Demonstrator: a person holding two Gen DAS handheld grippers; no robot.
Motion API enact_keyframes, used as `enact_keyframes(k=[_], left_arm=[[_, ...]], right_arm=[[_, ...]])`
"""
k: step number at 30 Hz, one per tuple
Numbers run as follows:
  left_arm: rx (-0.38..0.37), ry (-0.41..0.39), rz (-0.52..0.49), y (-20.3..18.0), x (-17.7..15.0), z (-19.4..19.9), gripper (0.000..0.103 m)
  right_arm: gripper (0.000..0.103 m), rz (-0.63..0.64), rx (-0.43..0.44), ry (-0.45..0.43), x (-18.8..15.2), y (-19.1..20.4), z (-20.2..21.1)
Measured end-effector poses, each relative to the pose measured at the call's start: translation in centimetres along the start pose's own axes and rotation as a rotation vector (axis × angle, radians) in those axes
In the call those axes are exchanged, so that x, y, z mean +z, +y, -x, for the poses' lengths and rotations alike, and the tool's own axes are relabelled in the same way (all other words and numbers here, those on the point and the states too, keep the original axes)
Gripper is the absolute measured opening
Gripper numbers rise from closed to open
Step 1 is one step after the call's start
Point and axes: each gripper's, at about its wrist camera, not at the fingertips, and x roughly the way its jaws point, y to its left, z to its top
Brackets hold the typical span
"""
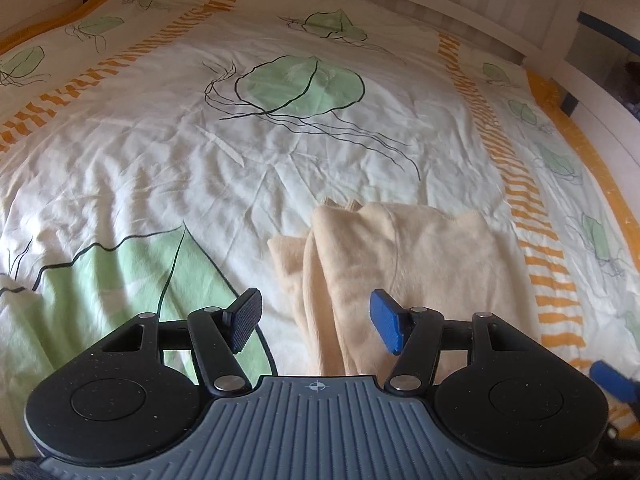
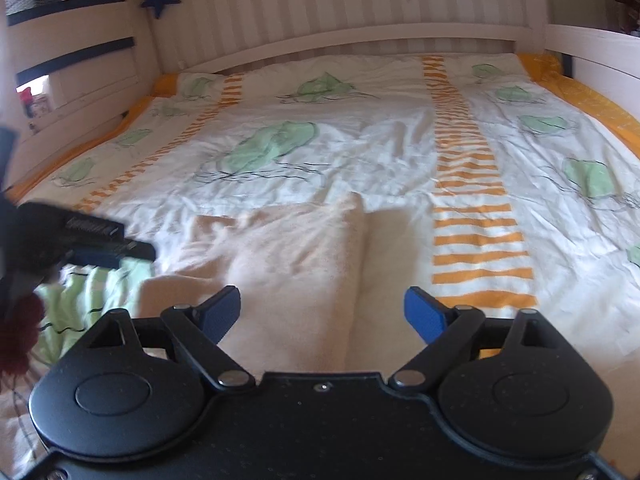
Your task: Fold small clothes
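A cream fleece garment (image 1: 384, 264) lies folded lengthwise on the bed cover, with a raised fold ridge running away from me; it also shows in the right wrist view (image 2: 304, 256). My left gripper (image 1: 316, 322) is open and empty, hovering over the garment's near left edge. My right gripper (image 2: 322, 314) is open and empty, just above the garment's near end, astride the fold line. The left gripper (image 2: 104, 240) appears blurred at the left of the right wrist view. A blue fingertip of the right gripper (image 1: 612, 380) shows at the lower right of the left wrist view.
The white bed cover (image 2: 380, 152) has green jellyfish prints and orange striped bands (image 2: 472, 216). A white wooden bed frame (image 2: 360, 40) runs along the far side, with slatted rails (image 2: 72, 48) on the left. A dark red fuzzy object (image 2: 16, 336) sits at the left edge.
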Motion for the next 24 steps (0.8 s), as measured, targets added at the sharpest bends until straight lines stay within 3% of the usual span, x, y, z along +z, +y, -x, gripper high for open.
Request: enact_keyframes(k=[1,3,6,13,18,20,21,24], left_arm=[[-0.009,0.005,0.003,0.3,0.7,-0.4,0.058],[-0.033,0.033,0.014,0.8,2.0,-1.4,0.057],[-0.084,0.067,0.028,1.2,3.3,-2.9,0.057],[-0.107,0.122,-0.018,0.9,4.4,-5.2,0.057],[-0.154,0.176,-0.002,1.5,4.1,-6.2,0.057],[-0.168,0.187,0.002,1.7,4.0,-6.5,0.057],[-0.18,0.189,0.005,1.8,4.0,-6.6,0.057],[-0.22,0.197,0.027,2.1,4.1,-6.8,0.057]], right_arm=[[0.072,0.029,0.033,0.006,0.1,0.7,-0.1],[0.062,0.101,0.077,0.022,0.2,2.3,-0.4],[0.059,0.233,0.117,0.041,-0.1,5.5,-1.1],[0.055,0.475,0.186,0.064,-2.1,12.8,-3.7],[0.044,0.568,0.157,0.13,-3.8,14.9,-6.6],[0.02,0.563,0.159,0.154,-4.0,14.5,-7.3],[0.014,0.531,0.179,0.156,-3.8,13.9,-7.3],[0.013,0.471,0.173,0.132,-3.3,12.5,-6.6]])
